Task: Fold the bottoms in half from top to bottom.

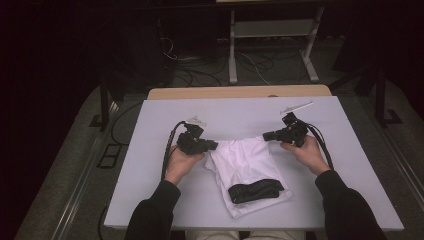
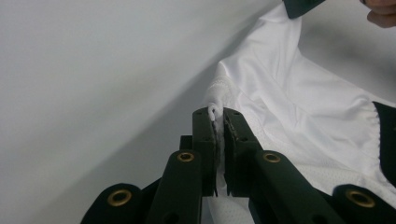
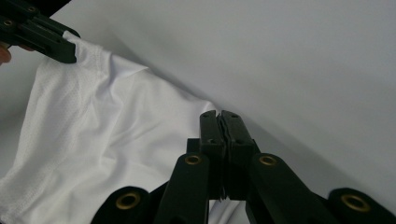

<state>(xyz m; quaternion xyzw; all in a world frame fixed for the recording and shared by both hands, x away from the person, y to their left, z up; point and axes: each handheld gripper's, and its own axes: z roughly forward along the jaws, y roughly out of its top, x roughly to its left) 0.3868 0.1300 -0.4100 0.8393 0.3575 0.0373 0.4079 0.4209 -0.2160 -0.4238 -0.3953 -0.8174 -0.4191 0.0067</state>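
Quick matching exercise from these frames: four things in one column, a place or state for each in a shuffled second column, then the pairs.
Things:
1. left gripper
2. right gripper
3. black waistband
4. table

Places or states:
A. lies across the near end of the white garment
B. shut on the garment's far right corner
C. bears the garment, pale surface
D. shut on the garment's far left corner, a fold of cloth pinched between its jaws

Pairs: 1-D, 2-B, 3-A, 4-C
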